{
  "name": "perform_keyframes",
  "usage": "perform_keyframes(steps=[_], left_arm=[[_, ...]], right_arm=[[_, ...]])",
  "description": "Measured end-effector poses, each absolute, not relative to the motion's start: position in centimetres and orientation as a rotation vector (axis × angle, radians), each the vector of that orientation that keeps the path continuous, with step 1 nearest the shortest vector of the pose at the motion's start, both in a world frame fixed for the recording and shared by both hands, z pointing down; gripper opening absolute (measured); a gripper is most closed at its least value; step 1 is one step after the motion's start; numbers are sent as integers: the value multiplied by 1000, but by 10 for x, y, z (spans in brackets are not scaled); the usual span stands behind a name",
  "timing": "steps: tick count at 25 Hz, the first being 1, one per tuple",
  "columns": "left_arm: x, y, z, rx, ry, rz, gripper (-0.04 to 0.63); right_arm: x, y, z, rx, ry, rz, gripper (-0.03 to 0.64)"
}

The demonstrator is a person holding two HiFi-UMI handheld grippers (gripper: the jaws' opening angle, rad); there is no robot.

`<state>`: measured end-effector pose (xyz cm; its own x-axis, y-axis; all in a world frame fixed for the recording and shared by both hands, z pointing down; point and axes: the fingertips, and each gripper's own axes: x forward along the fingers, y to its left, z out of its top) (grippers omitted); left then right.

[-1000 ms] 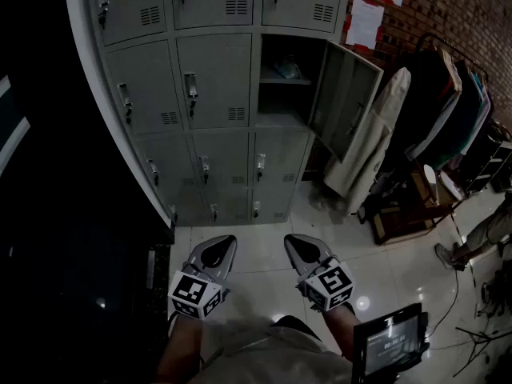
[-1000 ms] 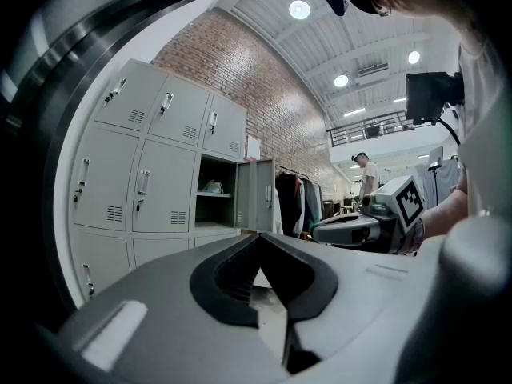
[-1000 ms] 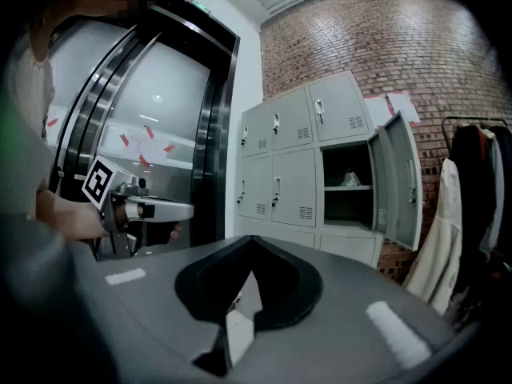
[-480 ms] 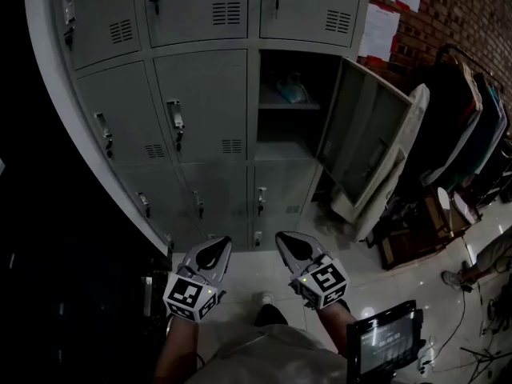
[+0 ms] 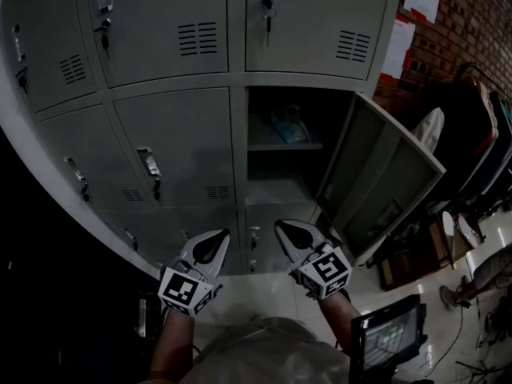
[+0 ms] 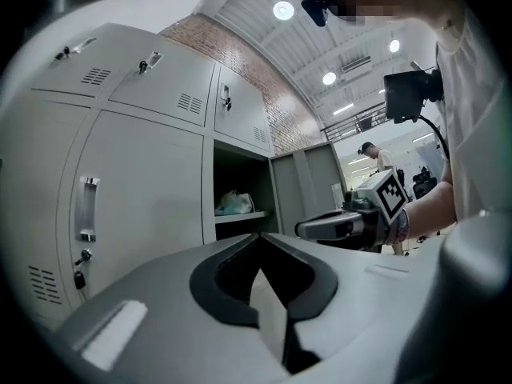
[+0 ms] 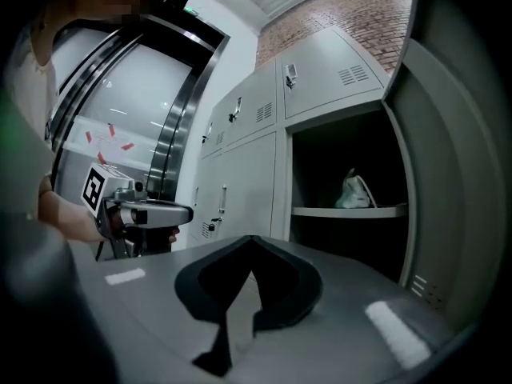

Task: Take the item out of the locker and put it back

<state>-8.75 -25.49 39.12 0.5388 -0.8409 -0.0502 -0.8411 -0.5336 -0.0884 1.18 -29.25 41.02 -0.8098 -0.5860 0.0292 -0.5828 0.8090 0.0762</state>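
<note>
The open locker [image 5: 282,160] stands in the middle of the grey locker bank, its door [image 5: 378,184] swung out to the right. On its shelf lies a pale, crumpled bag-like item [image 5: 286,124], also seen in the left gripper view [image 6: 234,203] and the right gripper view [image 7: 353,191]. My left gripper [image 5: 216,234] and right gripper [image 5: 282,226] are held side by side below the locker, well short of it, both pointing at the lockers. Each has its jaws shut with nothing in them. The left gripper view [image 6: 260,235] shows the right gripper [image 6: 334,226] beside it.
Closed lockers with handles and keys [image 5: 148,166] surround the open one. A clothes rack with hanging garments [image 5: 480,134] and a wooden stand [image 5: 400,266] sit to the right, before a brick wall [image 5: 472,14]. A small screen [image 5: 390,338] hangs at my right side.
The locker bank has grown much larger and nearer in the head view. Both grippers have travelled forward toward it together and stayed shut.
</note>
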Motion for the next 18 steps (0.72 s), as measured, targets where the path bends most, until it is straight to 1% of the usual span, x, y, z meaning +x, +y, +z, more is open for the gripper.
perform_keyframes(steps=[4, 8, 9, 10, 11, 14, 15, 18], left_arm=[[-87, -284, 386, -2702, 1386, 15, 5], [-85, -311, 383, -2741, 1342, 54, 5], [-84, -316, 384, -2750, 1327, 58, 5], [-83, -320, 385, -2755, 1313, 48, 5], [-82, -324, 388, -2757, 1299, 29, 5], [-81, -336, 395, -2768, 1263, -1, 5], [-80, -339, 395, -2775, 1251, 5, 5], [-81, -350, 397, -2787, 1234, 15, 5]], right_arm=[[6, -320, 406, 967, -2930, -106, 3], [7, -350, 377, 1037, -2981, -162, 3], [6, -361, 368, 1068, -2979, -198, 90], [6, -373, 360, 1106, -2969, -237, 298], [6, -385, 352, 1152, -2956, -274, 425], [13, -425, 323, 1312, -2907, -361, 515], [16, -438, 316, 1355, -2887, -376, 525], [24, -476, 307, 1428, -2842, -346, 526]])
